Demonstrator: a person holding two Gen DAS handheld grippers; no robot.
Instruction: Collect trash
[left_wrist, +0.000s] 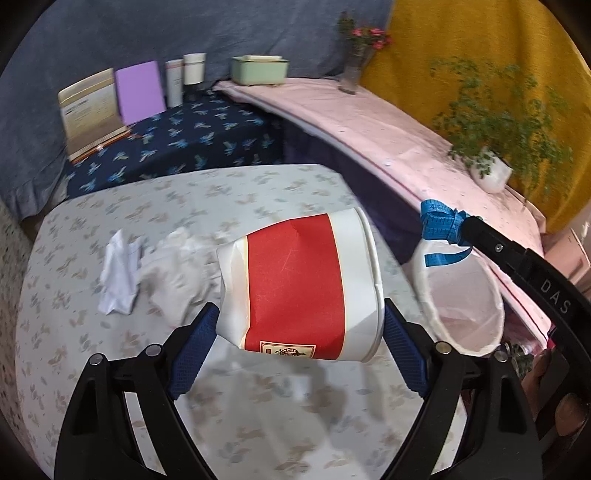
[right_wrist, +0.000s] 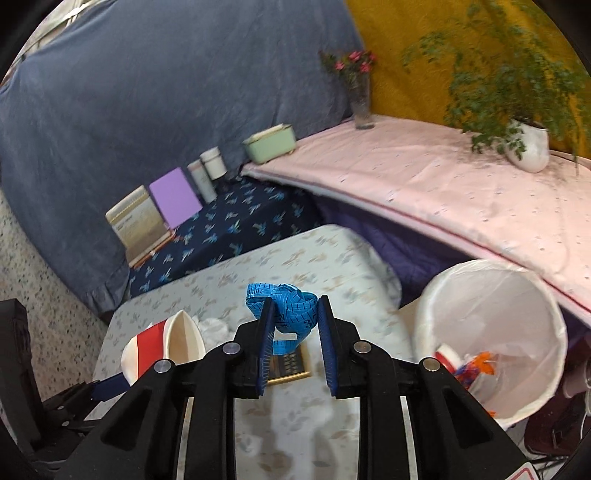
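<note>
Both tongs loaded, bin waiting just off the tabletop edge.

My left tongs (left_wrist: 299, 332) are clamped across a crushed red-and-white paper cup (left_wrist: 299, 284), held on its side above the floral tabletop (left_wrist: 110, 369); squeezing it by base and rim keeps it from slipping, I judge. My right tongs (right_wrist: 295, 325) are pinched on a bunched blue measuring tape (right_wrist: 284, 306), raised clear of the cloth. The white-lined bin (right_wrist: 491, 332) stands just beside the tabletop's right edge, mouth tilted toward me, some scraps already inside, so either load has a short carry. Crumpled white tissues (left_wrist: 147, 273) lie on the tabletop behind the cup, not yet collected. A small framed dark card (right_wrist: 291, 365) sits under the tape. Books, tins and plants line the shelves beyond.
</note>
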